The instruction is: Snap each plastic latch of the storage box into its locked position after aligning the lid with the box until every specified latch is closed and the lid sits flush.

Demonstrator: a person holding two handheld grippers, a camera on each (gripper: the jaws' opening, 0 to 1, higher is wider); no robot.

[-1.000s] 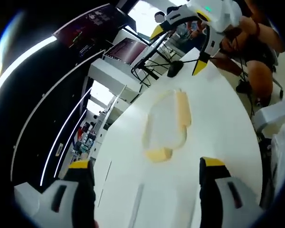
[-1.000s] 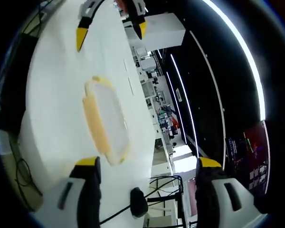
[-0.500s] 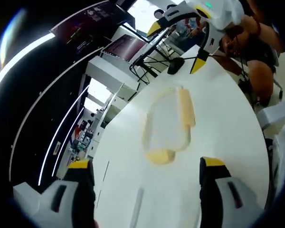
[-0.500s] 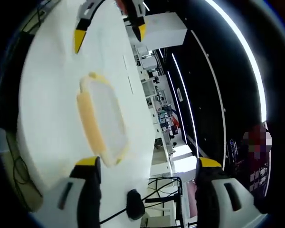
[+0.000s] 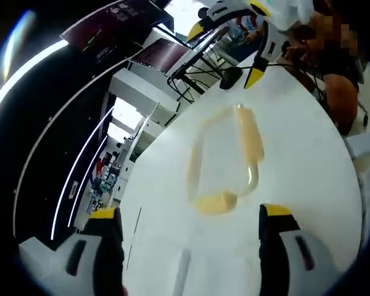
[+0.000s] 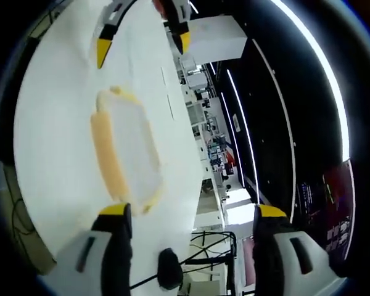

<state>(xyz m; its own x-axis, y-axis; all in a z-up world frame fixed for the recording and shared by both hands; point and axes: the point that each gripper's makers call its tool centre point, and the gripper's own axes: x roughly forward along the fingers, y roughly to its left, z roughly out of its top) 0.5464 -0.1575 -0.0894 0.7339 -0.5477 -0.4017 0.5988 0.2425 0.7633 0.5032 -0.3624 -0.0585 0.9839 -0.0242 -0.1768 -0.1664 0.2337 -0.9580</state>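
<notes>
Nearest to us in the left gripper view, our left gripper rises with jaws spread wide and nothing between them; in the right gripper view our right gripper stands the same way, spread and empty. Beyond them on the white table lies the box, clear with yellow latches, sitting between our two grippers. Over the last second both views have drawn closer to the box, so it looks larger now; we judge this an approach, with no latch touched yet. Farthest off in the left gripper view, the right gripper hangs past the box, jaws apart; in the right gripper view the left gripper hangs likewise. Glare washes out the lid, so we cannot tell whether it sits flush or which latches are closed.
</notes>
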